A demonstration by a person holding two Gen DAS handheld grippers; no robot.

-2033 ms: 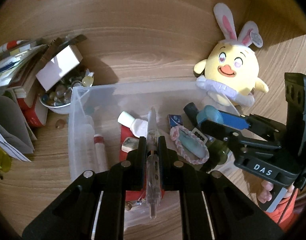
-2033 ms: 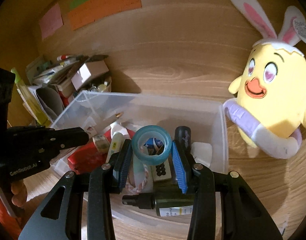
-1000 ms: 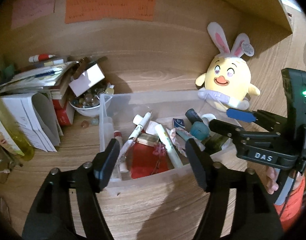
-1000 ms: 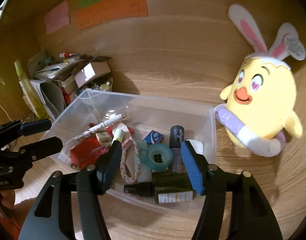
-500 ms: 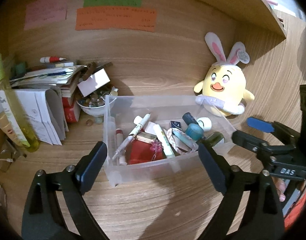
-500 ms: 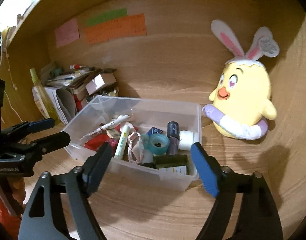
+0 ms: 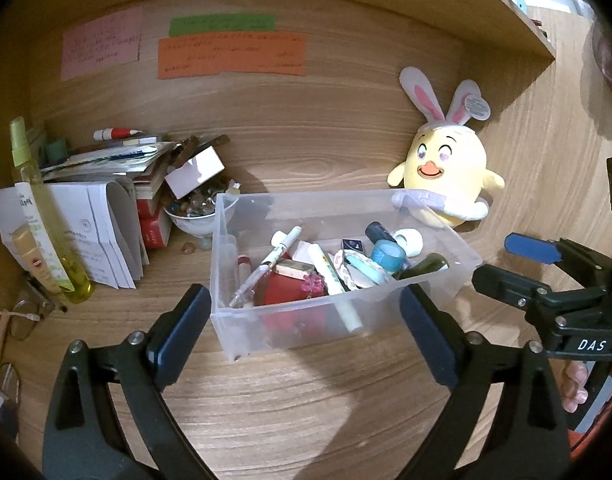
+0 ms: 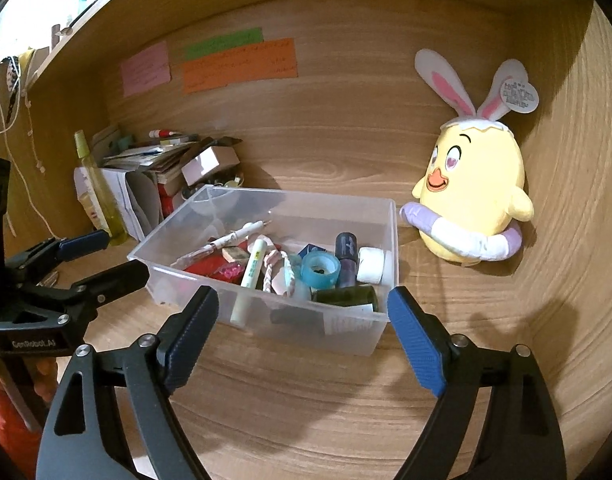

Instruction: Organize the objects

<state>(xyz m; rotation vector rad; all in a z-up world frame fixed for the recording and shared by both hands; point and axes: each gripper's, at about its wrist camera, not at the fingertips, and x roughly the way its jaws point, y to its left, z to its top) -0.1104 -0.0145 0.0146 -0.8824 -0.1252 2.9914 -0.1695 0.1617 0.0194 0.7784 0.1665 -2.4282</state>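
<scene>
Tools left (image 7: 304, 334) and right (image 8: 302, 338): wide open, just opening, empty.

The wooden desk surface (image 7: 290, 400) (light oak-looking grain, boxed in by a back wall and a side panel) has a clear plastic bin (image 7: 461, 258) sitting roughly in the middle. A yellow chick plush (image 7: 449, 168) with bunny ears sits in the back right corner, just beside the bin. Off to the left there's a messy stack of papers and books (image 7: 102, 216), a small bowl (image 7: 194, 222) of bits, and a tall yellow-green spray bottle (image 7: 46, 216).
</scene>
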